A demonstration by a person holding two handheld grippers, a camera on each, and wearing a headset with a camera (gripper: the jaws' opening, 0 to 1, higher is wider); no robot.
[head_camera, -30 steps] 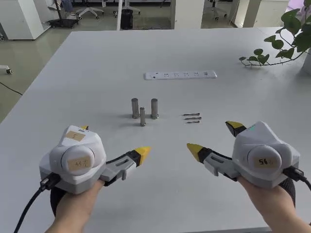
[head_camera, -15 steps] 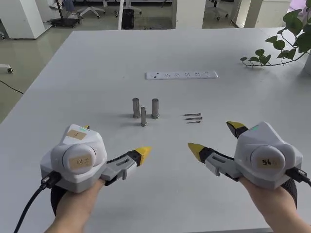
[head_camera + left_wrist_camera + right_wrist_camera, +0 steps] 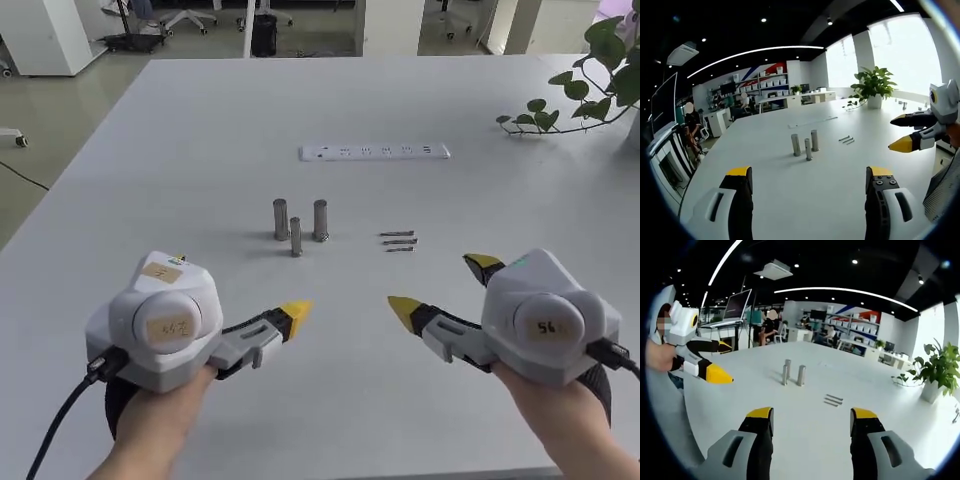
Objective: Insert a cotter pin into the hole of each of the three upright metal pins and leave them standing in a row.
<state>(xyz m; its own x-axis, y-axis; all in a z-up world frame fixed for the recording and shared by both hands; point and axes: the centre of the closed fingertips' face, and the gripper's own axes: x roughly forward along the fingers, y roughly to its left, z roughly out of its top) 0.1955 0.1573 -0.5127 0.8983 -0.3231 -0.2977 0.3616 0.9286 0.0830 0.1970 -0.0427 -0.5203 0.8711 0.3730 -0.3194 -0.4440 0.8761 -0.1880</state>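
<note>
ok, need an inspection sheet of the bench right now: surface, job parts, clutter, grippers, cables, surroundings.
surface: white matte workbench top, bare around the parts.
job's things: three short grey upright metal pins bunched in a triangle, not a row; three thin cotter pins flat side by side to their right, none inserted.
clutter: long white power strip beyond the pins; green leafy plant at the far right edge.
grippers: left gripper and right gripper both open, empty, yellow tips facing inward.
cables: black cable off the rear of each gripper.
surroundings: open office, rolling office chairs past the bench.
</note>
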